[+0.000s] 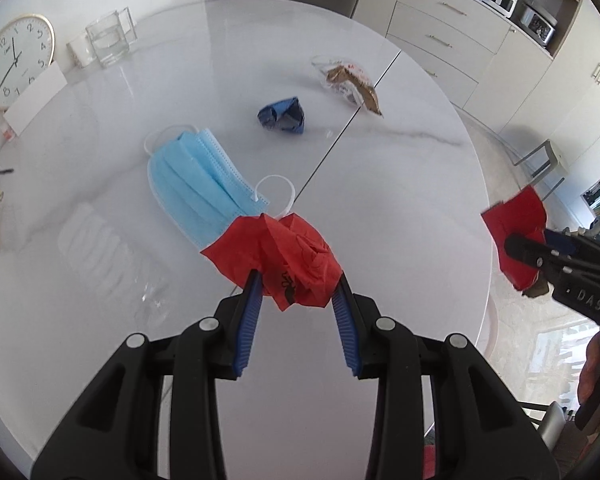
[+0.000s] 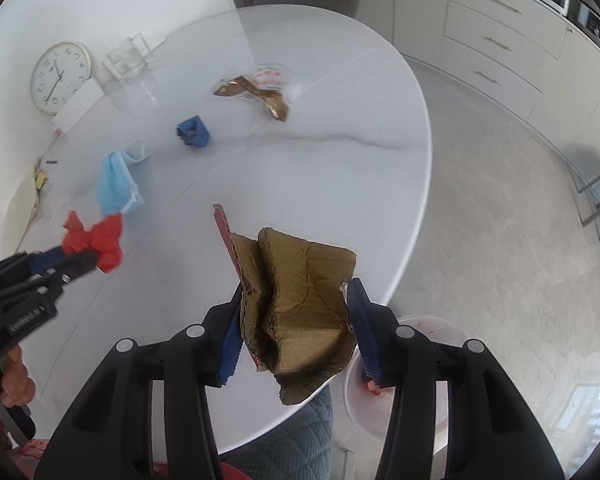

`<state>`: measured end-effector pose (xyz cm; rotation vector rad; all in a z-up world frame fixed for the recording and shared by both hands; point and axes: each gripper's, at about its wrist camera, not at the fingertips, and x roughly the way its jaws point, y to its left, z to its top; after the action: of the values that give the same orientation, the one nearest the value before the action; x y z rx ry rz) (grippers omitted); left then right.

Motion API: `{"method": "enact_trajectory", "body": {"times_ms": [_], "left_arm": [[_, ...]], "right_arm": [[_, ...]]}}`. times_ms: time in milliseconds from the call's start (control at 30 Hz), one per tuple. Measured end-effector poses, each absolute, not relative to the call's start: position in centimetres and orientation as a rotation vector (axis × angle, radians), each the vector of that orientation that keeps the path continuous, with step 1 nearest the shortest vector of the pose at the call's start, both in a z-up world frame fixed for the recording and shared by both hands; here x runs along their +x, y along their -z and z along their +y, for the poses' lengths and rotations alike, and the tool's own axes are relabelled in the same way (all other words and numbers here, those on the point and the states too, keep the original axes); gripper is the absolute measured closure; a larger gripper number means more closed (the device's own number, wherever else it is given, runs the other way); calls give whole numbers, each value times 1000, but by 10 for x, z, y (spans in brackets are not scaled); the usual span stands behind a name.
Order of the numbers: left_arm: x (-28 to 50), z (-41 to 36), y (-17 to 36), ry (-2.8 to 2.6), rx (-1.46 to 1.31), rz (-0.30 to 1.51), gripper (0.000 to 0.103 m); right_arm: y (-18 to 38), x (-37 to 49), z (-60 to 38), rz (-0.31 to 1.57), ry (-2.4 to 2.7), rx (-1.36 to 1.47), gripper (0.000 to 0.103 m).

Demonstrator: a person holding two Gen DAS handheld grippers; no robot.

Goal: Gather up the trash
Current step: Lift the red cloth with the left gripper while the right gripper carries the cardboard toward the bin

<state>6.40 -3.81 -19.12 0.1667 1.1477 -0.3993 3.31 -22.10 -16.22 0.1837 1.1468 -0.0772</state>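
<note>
Nearest the left wrist camera, the left claw [image 1: 298, 284] pinches a crumpled red paper [image 1: 276, 258] between its blue pads, the wad bulging out above the fingertips and held clear of the counter [image 1: 400, 184]. In the right wrist view the right claw [image 2: 294, 300] is clamped on a torn piece of cardboard [image 2: 300, 304], brown and corrugated on the side facing the camera with a red printed face along its left edge; the piece stands up between the pads and hangs out below them over the counter's near rim.

From the red paper in the left view, a pale blue face mask [image 1: 192, 184] lies flat on the counter at about 10 o'clock, its near corner hidden behind the wad and one white ear loop curling at 12 o'clock. Farther out at 12 o'clock sits a crumpled dark blue wrapper [image 1: 282, 116], well apart from the mask. At 1 o'clock, past the seam in the counter top, lies a clear plastic bag with brown card scraps [image 1: 350, 80].

At the far left edge of the counter a round white clock [image 1: 14, 62] leans against the wall, with a glass jar [image 1: 108, 38] just to its right. White drawers [image 1: 444, 24] stand beyond the counter at 2 o'clock.
</note>
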Motion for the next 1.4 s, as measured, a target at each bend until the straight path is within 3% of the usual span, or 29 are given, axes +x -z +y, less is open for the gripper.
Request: {"method": "enact_trajectory", "body": {"times_ms": [500, 900, 1400], "left_arm": [[36, -15, 207, 456, 184, 1169, 68], [12, -63, 208, 621, 283, 1169, 68], [30, -61, 130, 570, 214, 968, 68]], "right_arm": [[190, -34, -256, 1188, 244, 278, 54], [201, -86, -284, 1216, 380, 376, 54], [185, -52, -288, 1187, 252, 308, 54]]}}
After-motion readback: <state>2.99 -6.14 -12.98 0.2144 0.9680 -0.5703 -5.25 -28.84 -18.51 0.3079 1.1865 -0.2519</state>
